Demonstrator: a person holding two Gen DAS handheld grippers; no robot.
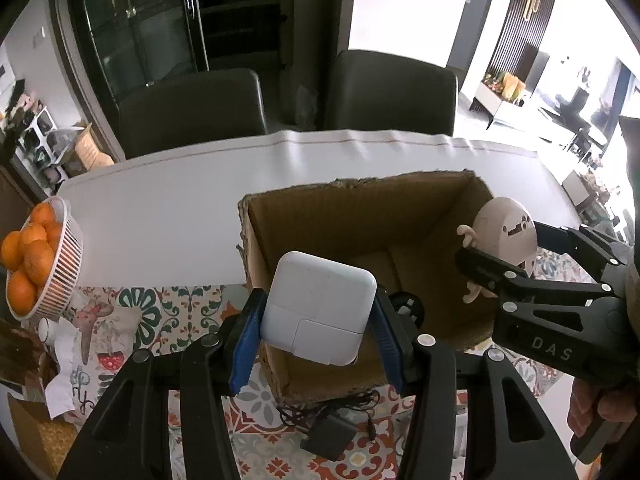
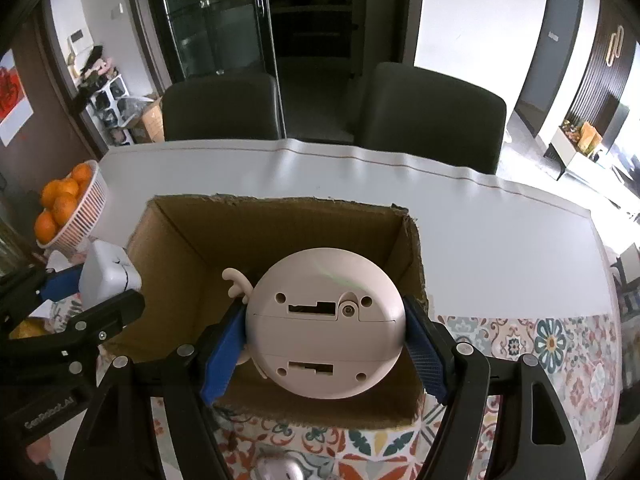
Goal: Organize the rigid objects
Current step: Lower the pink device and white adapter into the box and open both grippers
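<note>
Table [image 1: 168, 200] | cardboard box [image 1: 360, 216] | white charger [image 1: 320, 312] clamped in left hand-held gripper [image 1: 316, 344]

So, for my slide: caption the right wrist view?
Right gripper holds a round cream plastic toy over an open brown cardboard box.

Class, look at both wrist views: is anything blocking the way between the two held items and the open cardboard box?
Nothing visible does. The left gripper holds the white charger over the near wall of the cardboard box, and the right gripper holds the round toy above its opening. The visible interior looks bare.
</note>
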